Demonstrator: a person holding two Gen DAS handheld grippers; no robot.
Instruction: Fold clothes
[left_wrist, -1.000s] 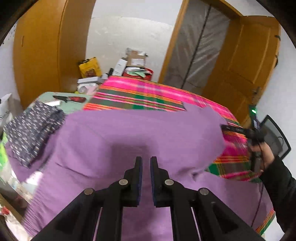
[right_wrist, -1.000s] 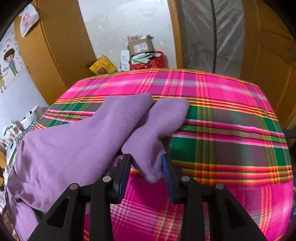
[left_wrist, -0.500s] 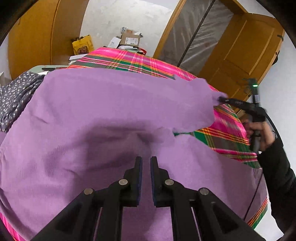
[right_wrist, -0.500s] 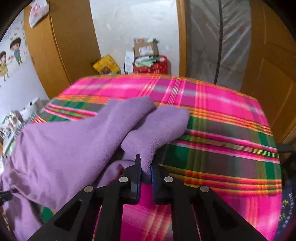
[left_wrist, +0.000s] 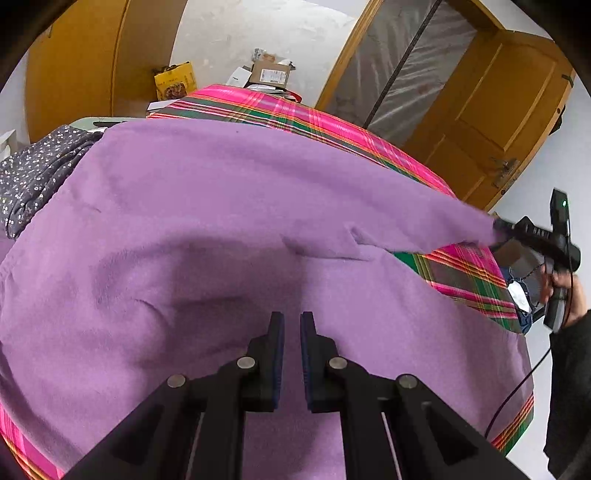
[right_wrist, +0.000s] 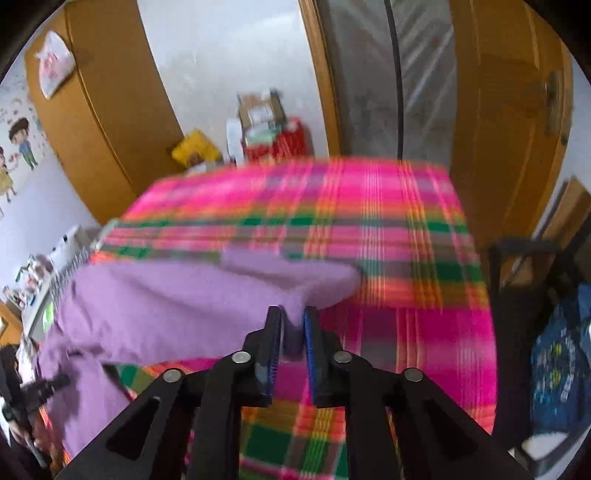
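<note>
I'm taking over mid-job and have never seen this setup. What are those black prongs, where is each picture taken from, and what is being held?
There is no robot arm here. A person carries a hand-held gripper in each hand, and each has a wide-angle camera looking along its two black fingers. One picture comes from the left hand-held gripper, the other from the right hand-held gripper. A purple garment is spread over a pink and green plaid cover. A dark flowered garment lies at its left edge. The right one's jaws have just been opening, but an end of the purple garment sits pinched between its pads. The left one is shut over the garment; whether it pinches cloth I cannot tell.
</note>
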